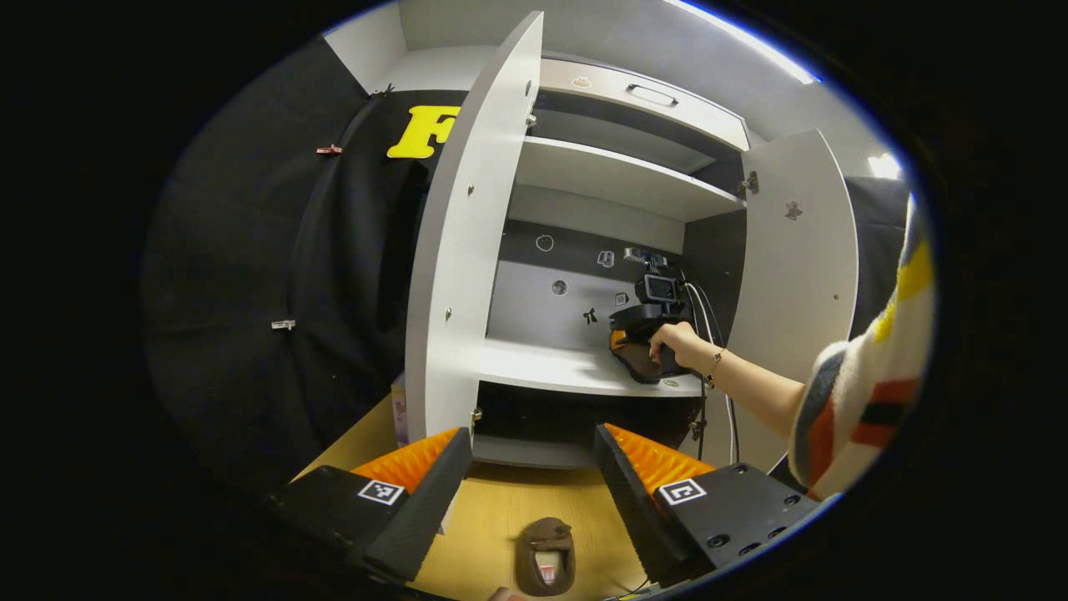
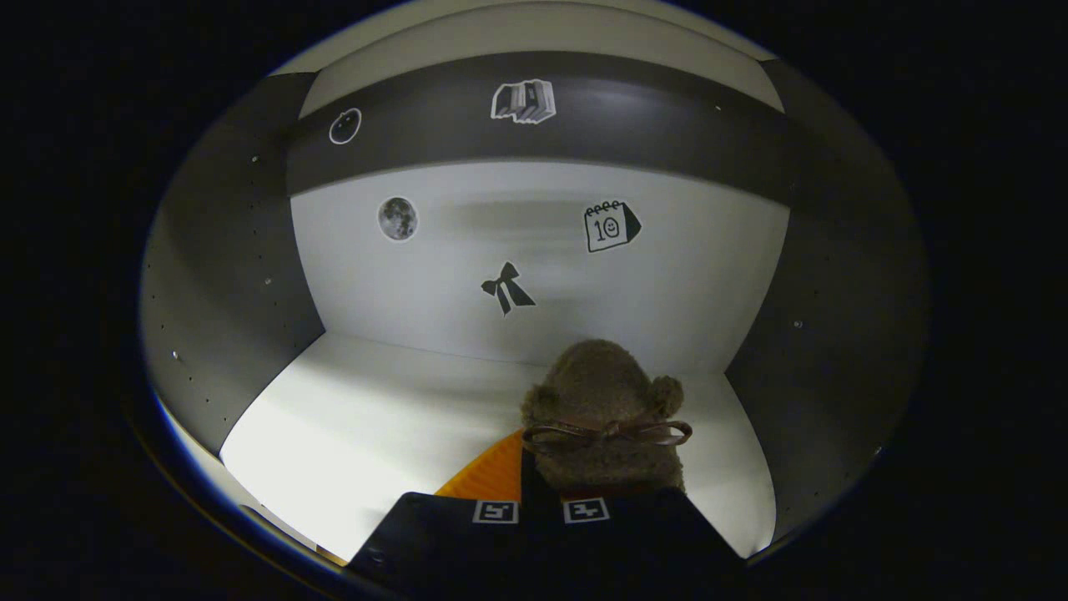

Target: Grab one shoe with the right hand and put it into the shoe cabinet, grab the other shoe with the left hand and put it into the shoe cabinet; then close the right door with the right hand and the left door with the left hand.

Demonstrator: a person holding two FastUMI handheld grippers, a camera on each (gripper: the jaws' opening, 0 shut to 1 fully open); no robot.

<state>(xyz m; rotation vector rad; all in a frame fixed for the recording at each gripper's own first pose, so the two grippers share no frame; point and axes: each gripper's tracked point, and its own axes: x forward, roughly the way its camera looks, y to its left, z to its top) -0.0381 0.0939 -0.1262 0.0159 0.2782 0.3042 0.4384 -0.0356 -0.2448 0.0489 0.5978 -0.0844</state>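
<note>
The first step is in hand: the right gripper, clamped on a brown shoe, holds it at the cabinet's middle shelf. Next comes release there. The left gripper hangs open above the other shoe on the counter.

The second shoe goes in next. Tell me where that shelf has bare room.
The shelf is bare from the left wall across to the brown shoe held by the right gripper. The right end is crowded: shoe, gripper and hand. The other shoe lies on the table.
</note>
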